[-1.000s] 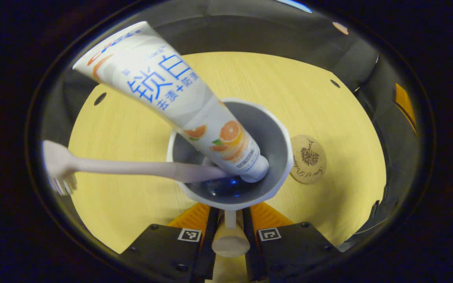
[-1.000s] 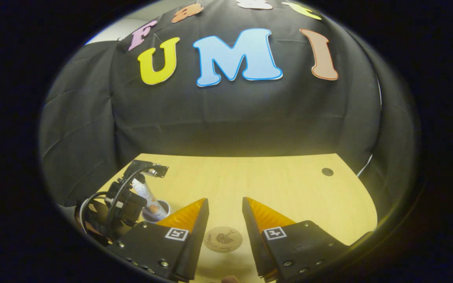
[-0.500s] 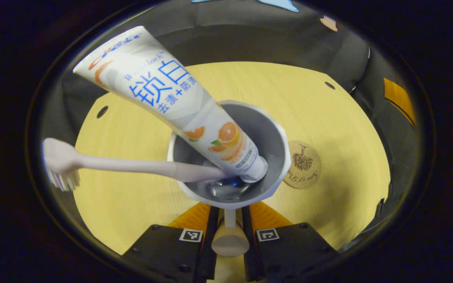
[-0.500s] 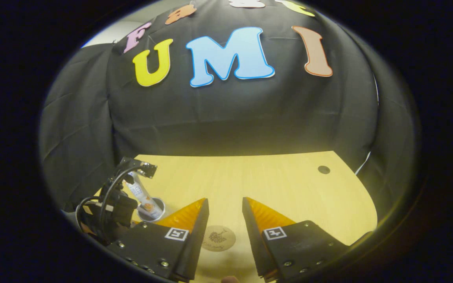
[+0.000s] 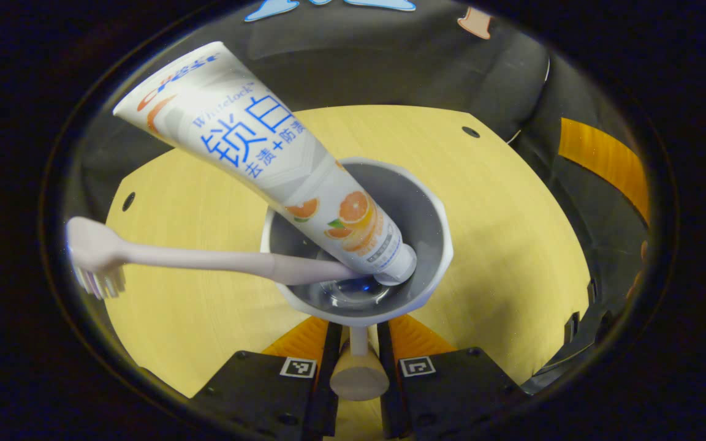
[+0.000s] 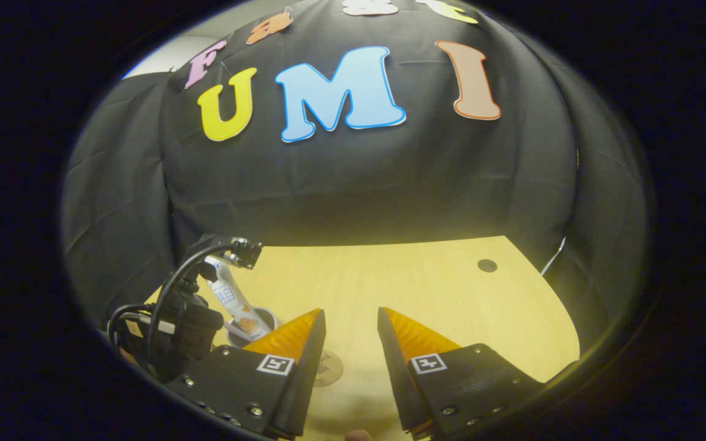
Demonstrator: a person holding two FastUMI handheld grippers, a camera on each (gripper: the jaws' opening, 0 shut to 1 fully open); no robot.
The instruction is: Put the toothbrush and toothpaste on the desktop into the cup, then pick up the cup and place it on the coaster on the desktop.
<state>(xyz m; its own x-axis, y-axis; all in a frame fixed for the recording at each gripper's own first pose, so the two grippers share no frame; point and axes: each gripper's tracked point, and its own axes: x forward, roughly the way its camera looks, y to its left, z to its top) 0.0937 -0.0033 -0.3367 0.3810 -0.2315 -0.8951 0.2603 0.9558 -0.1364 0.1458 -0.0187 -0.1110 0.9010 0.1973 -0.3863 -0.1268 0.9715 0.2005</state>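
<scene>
In the left gripper view a white cup (image 5: 432, 214) with a grey inside holds a white toothpaste tube (image 5: 267, 153) leaning up and left. A pale toothbrush (image 5: 193, 258) also stands in it, head pointing left. My left gripper (image 5: 358, 326) is shut on the cup's wooden handle (image 5: 359, 380). In the right gripper view the cup (image 6: 262, 320) and toothpaste (image 6: 225, 294) sit at the lower left, held by the left gripper (image 6: 187, 324). The round cork coaster (image 6: 328, 367) peeks out beside one finger of my right gripper (image 6: 350, 315), which is open and holds nothing.
The light wooden desktop (image 5: 500, 245) has small dark holes near its far corners (image 5: 469, 131). A black cloth wall (image 6: 359, 184) closes off the back. One finger of the right gripper (image 5: 601, 160) shows at the right edge of the left gripper view.
My left gripper has carried the cup to the right toward the coaster, which has slipped out of sight behind the cup in the left gripper view. The right gripper has stayed open and drifted slightly.
</scene>
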